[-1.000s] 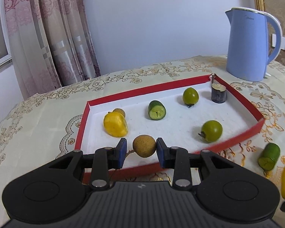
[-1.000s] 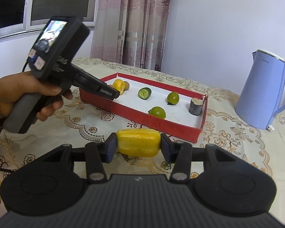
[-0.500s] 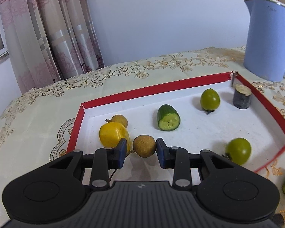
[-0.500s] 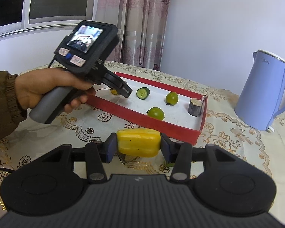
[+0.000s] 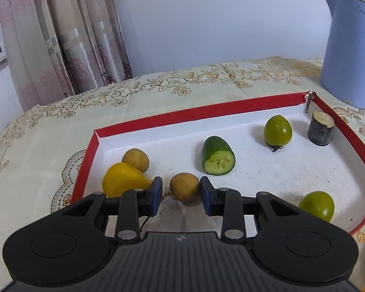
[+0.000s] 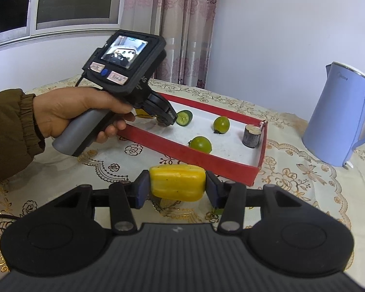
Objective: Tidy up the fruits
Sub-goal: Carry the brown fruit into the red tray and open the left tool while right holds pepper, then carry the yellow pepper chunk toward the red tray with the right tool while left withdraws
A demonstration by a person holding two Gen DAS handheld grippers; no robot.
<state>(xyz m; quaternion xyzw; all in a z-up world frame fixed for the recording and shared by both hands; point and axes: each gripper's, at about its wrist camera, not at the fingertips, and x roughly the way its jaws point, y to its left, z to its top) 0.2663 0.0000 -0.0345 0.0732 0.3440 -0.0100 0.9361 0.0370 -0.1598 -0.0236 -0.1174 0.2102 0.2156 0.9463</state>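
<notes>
Holding a small round brown fruit (image 5: 185, 188) between blue-padded fingers (image 5: 156, 196), left gripper (image 5: 181, 196) narrowed onto it, low over the near-left part of a red-walled tray (image 5: 199, 113) with a white floor. Right pad touching the fruit; left pad a sliver apart from it, with the thin stem trailing toward that pad (firmness of the grip hard to judge). Crowding the left side: a yellow pepper piece (image 5: 123, 179) just beside the left finger, partly hidden behind it, and a second brown fruit (image 5: 135, 159) touching the pepper's far edge. Just beyond the held fruit, a cut cucumber end (image 5: 217, 157), pale face toward the camera. Farther right, a green tomato (image 5: 277, 131) and a dark cylindrical stub (image 5: 320, 130) upright in the far corner; another green tomato (image 5: 317, 205) near the tray's front wall. Beyond the tray, a blue kettle (image 5: 350, 51) on the embroidered table (image 5: 48, 131).

Seen from the right wrist: right gripper (image 6: 177, 187) clamped on a yellow pepper chunk (image 6: 177, 182), both pads pressed against its ends, outside the tray and above the table in front of its near wall. A hand (image 6: 82, 112) in a brown sleeve gripping the left tool's grey handle, that tool angled down into the tray's left end.
</notes>
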